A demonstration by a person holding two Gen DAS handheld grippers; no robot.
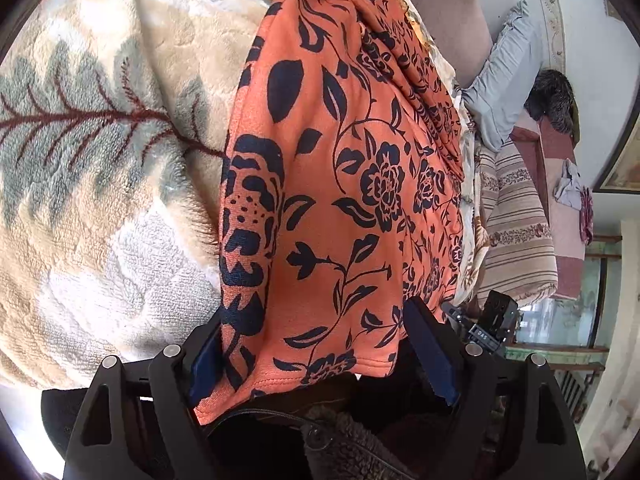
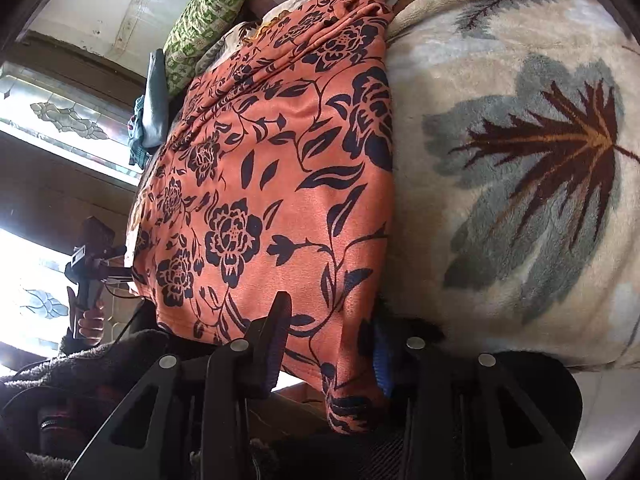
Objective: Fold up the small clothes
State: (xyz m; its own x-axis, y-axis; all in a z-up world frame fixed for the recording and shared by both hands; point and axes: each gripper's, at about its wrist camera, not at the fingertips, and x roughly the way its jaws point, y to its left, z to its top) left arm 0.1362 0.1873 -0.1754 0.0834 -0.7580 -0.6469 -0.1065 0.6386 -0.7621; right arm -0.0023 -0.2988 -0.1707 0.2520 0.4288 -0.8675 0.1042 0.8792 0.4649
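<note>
The orange floral garment (image 1: 344,184) lies on the blanket (image 1: 112,128), its near hem between both grippers' jaws. The left gripper (image 1: 316,360) stands wide, unclamped; the right gripper (image 2: 328,344) is narrowed around one corner, contact unclear. Each should seat its corner deep before lifting.

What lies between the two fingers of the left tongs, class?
The hem of the orange floral garment lies between the fingers of the left tongs, seen in the left wrist view.

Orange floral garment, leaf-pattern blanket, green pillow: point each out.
Orange floral garment (image 1: 340,200): left wrist view, middle of the cloth.
Leaf-pattern blanket (image 2: 520,184): right wrist view, on the leaf motif.
Green pillow (image 2: 208,8): right wrist view, patterned face.
</note>
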